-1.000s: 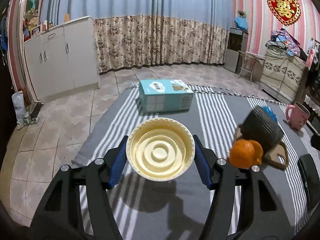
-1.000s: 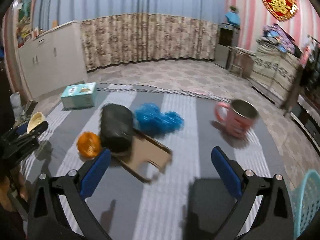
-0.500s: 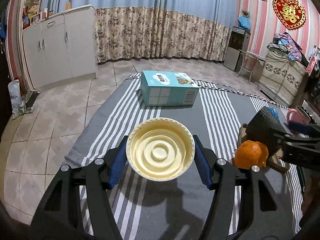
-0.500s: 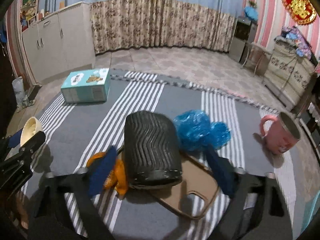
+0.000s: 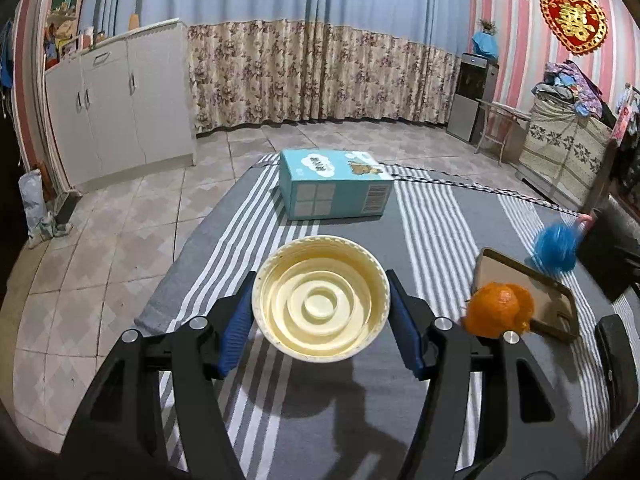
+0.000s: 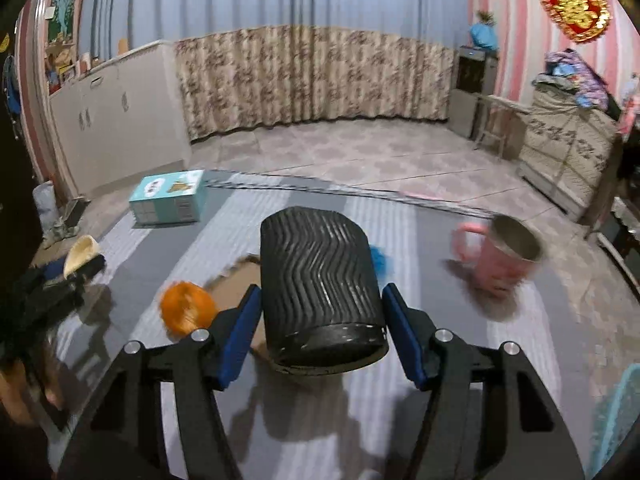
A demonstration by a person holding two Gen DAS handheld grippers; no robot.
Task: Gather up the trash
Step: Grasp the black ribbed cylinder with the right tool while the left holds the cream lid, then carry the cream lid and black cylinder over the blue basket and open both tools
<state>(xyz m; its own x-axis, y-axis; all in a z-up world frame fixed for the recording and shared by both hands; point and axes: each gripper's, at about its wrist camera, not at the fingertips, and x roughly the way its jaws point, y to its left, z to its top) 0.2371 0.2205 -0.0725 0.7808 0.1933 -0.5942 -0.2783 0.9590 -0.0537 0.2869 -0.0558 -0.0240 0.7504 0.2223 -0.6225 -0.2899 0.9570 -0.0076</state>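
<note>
Black and ribbed with a zigzag pattern, a small cylindrical bin (image 6: 320, 280) sits between the blue pads of the right gripper (image 6: 320, 328). Its jaws are closing on the bin's sides, pads at or very near the ribs; whether they press yet is hard to tell. The bin is tilted, its dark rim toward the camera.

The left gripper (image 5: 322, 320) pinches a cream plastic lid (image 5: 322, 298), round with raised concentric rings, held by its rim off to the left of the bin.

Left of the bin, an orange peel (image 6: 188, 312) lies at the edge of a flat brown board (image 6: 236, 288); a crumpled blue bag (image 6: 382, 260) peeks from behind the bin's right side. Farther right stands a pink mug (image 6: 502, 258). All rest on a grey striped cloth (image 6: 440, 352).

Risk: the ribbed, curved wall could slip or roll if the pads close off-centre. The lid's thin rim could pop free under a tilt.
</note>
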